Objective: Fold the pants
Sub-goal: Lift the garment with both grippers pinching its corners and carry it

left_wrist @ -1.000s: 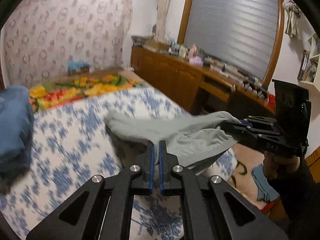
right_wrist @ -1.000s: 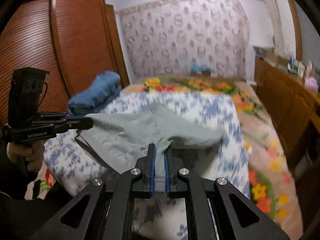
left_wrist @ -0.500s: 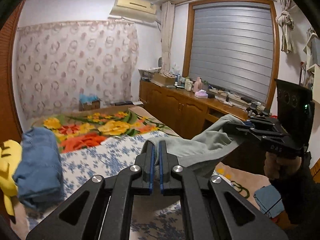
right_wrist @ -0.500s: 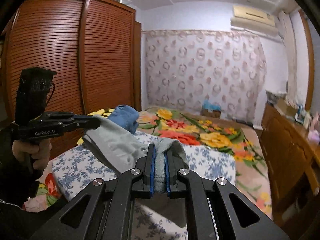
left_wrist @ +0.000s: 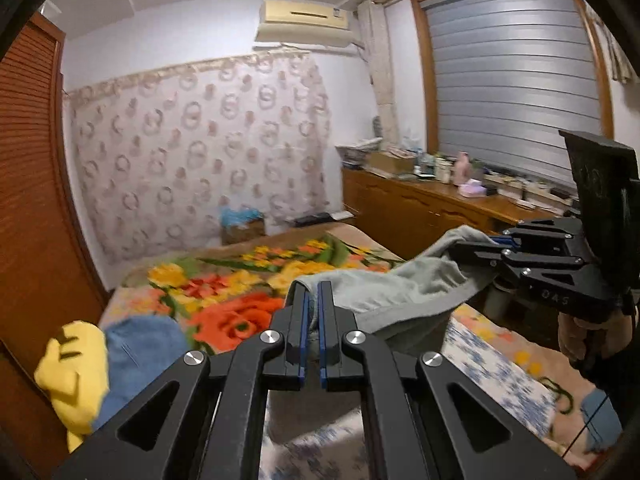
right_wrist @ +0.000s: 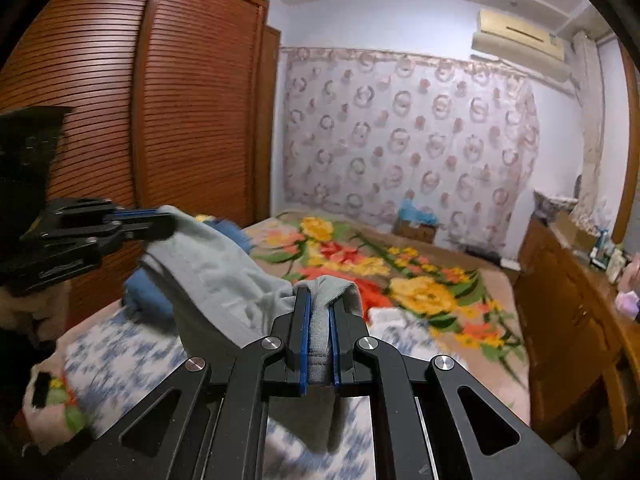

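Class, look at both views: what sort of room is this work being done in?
Most likely a home bedroom: a bed with a floral blanket, a slatted wooden wardrobe, and a wall air conditioner.

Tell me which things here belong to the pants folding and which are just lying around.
Job: grey pants, left gripper, right gripper, both clamped on them.
Lying about: blue garment, yellow garment, dresser clutter, floral blanket.

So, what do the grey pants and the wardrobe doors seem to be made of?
The grey pants look like soft matte knit, probably cotton jersey: they drape and crease limply. The wardrobe doors look like reddish-brown slatted wood with a slight sheen, possibly veneer.
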A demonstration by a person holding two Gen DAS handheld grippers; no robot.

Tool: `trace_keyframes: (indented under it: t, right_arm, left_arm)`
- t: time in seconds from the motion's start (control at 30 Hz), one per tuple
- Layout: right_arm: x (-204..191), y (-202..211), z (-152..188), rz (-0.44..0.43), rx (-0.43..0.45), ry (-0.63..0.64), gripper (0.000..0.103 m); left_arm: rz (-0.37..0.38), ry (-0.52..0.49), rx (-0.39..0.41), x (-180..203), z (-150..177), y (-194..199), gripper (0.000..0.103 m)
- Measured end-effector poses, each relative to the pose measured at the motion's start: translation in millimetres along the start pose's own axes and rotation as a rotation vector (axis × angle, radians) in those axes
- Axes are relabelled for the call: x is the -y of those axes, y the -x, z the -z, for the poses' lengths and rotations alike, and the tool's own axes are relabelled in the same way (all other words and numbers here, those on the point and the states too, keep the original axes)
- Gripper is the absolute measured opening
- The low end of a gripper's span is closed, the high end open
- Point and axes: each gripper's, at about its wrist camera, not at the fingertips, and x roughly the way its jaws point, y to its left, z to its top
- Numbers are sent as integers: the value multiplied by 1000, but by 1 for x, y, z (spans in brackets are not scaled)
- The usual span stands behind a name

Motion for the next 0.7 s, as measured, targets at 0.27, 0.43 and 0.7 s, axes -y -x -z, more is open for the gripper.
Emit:
trace_keyframes:
  t: [0.27,0.43,0.7]
  right_arm:
    - [-12,-50,44,-41,-101,-43,8]
    - [-25,-69,89,-87,-220,-43,8]
    - [-21,-71,97,-144,-264,-56,8]
  left_arm:
    - [0,16,-142,-11,66,-26,5]
    - [30,50,-255,-8,119,-40,5]
    - [68,44,-295,19,140,-21,5]
